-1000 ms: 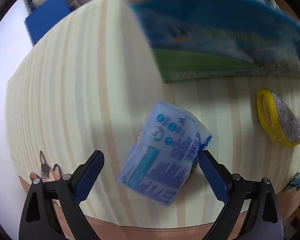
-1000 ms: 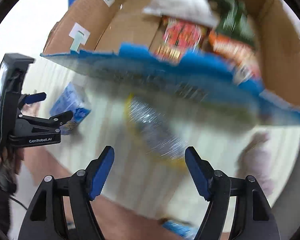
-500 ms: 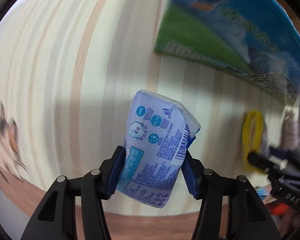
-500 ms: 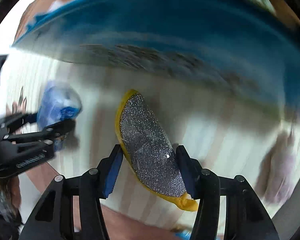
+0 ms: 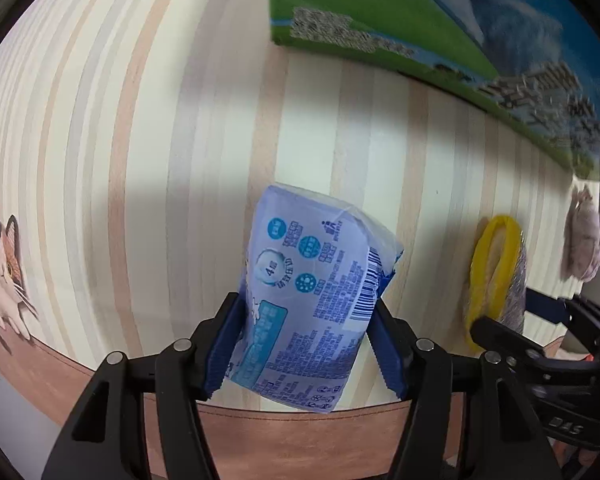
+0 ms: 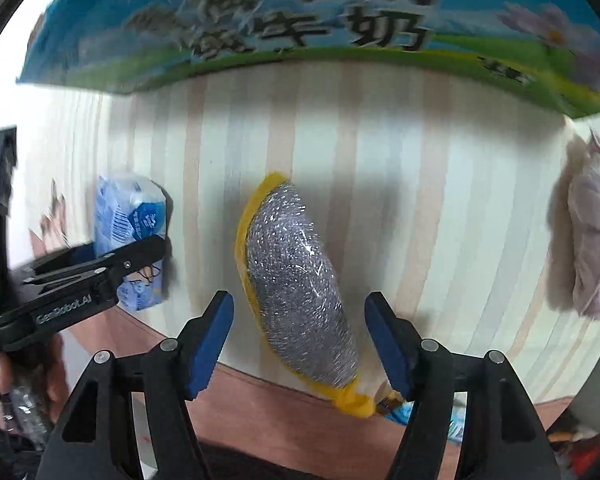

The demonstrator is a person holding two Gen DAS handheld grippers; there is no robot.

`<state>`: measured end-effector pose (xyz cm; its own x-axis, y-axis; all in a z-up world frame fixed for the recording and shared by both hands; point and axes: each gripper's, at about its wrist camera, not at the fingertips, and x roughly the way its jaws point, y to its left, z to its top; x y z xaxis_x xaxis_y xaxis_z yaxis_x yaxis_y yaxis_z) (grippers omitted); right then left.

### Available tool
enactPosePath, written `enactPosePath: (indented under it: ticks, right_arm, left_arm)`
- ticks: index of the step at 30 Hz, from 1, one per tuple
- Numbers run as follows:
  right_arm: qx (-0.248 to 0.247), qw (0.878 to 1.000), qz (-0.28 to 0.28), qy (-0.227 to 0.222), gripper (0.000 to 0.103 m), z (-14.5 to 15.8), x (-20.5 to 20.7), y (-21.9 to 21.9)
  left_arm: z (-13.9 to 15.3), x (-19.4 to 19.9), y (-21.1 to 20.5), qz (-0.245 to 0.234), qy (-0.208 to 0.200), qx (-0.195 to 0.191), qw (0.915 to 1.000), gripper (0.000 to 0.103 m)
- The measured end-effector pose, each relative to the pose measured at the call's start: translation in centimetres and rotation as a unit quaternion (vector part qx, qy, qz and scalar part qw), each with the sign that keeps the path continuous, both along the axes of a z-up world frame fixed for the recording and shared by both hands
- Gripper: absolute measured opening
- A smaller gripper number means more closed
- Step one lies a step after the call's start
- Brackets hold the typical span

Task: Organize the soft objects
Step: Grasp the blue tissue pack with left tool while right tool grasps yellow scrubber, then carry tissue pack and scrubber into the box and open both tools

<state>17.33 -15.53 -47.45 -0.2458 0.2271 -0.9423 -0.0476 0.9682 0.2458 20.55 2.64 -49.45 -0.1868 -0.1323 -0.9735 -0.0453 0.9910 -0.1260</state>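
A light blue tissue pack (image 5: 312, 288) sits between the blue pads of my left gripper (image 5: 306, 344). Both pads touch its sides while the jaws are opening. The pack stands on the striped tablecloth (image 5: 160, 160) near the front edge. To its right lies a silver scouring pad with a yellow rim (image 6: 296, 272). My right gripper (image 6: 300, 332) straddles the pad with its jaws opening, and a gap shows on each side. The right wrist view also shows the tissue pack (image 6: 128, 208) at left with the left gripper (image 6: 140, 256) on it. The left wrist view has the scouring pad (image 5: 496, 272) and right gripper (image 5: 516, 316) at right.
A large blue and green printed carton (image 6: 300, 12) stands behind both objects, its side close above them. A crumpled pinkish-grey cloth (image 6: 588, 248) lies to the right of the scouring pad. A cat picture (image 5: 0, 272) marks the tablecloth at far left. The brown table border (image 5: 300, 432) runs along the front.
My left gripper closed from wide open onto the tissue pack. My right gripper came down over the scouring pad, narrowed around it, then spread apart again. Both grippers tilted more steeply downward.
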Motion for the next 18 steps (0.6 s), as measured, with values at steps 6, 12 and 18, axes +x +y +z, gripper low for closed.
enactPosePath:
  ticks: [6, 12, 18]
  right_arm:
    - [-0.037, 0.999, 0.02, -0.014, 0.051, -0.5, -0.6, 2.2]
    - [0.015, 0.999, -0.035, -0.028, 0.05, 3.4, -1.9, 1.0]
    - [0.081, 0.99, -0.081, -0.082, 0.049, 12.5, -0.9, -3.1]
  left_arm:
    - [0.6, -0.8, -3.0, 0.009, -0.009, -0.003, 0.9999, 0.049]
    - [5.5, -2.0, -4.9, 0.016, -0.045, -0.042, 0.998, 0.048]
    - [13.3, -0.6, -6.6, 0.018, -0.108, -0.101, 0.9888, 0.048]
